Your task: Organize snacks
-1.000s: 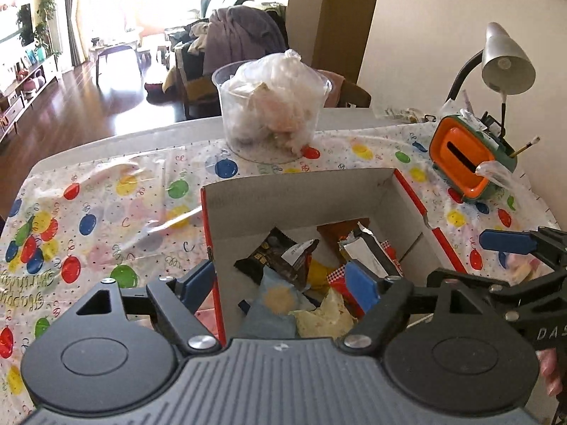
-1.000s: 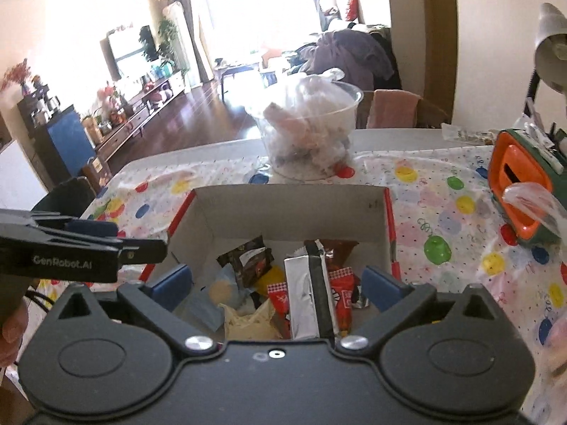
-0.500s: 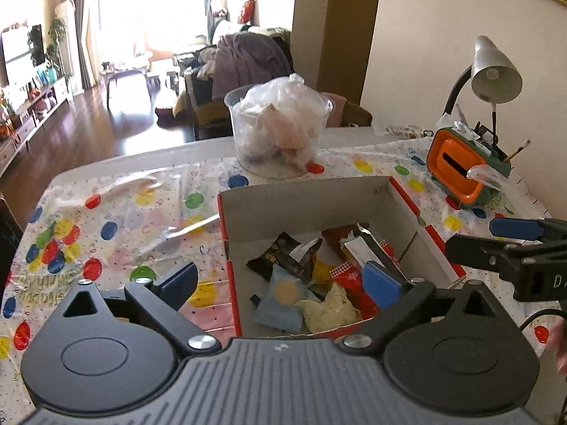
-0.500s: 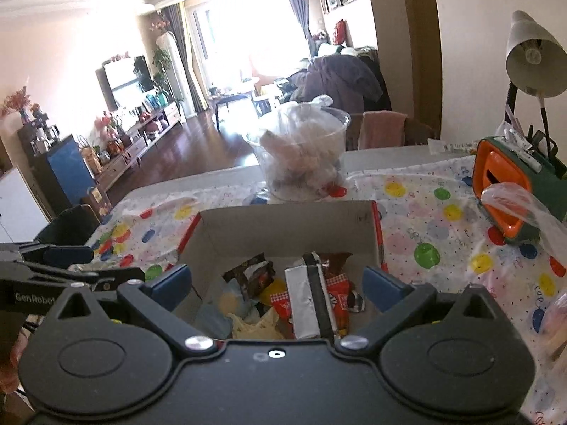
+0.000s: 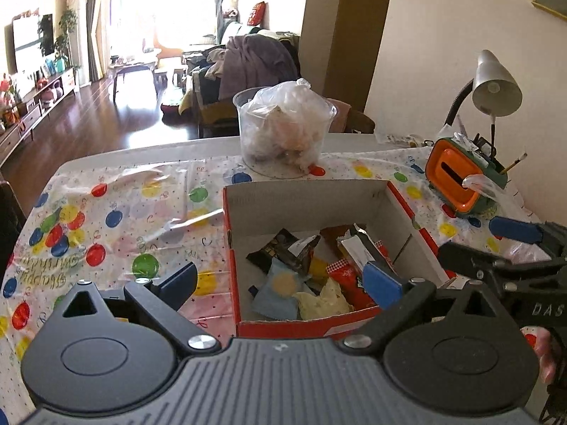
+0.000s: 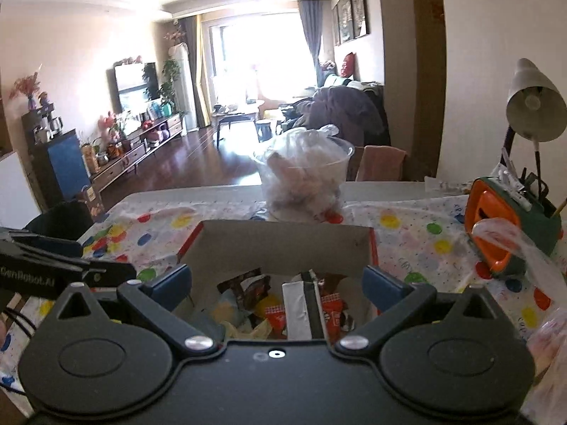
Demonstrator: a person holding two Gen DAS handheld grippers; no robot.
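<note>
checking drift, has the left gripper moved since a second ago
Yes. The left gripper has pulled back from the cardboard box; the box's near wall, earlier hidden, now shows.

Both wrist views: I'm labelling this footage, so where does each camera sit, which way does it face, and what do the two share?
Left wrist view: on the left tool, open, facing forward over the cardboard box of snack packets; the right tool and a bit of a hand show at right.
Right wrist view: on the right tool, open, facing the same box; the left tool shows at left.
Shared: box, clear tub, desk lamp, orange-and-green organizer, balloon tablecloth.
</note>
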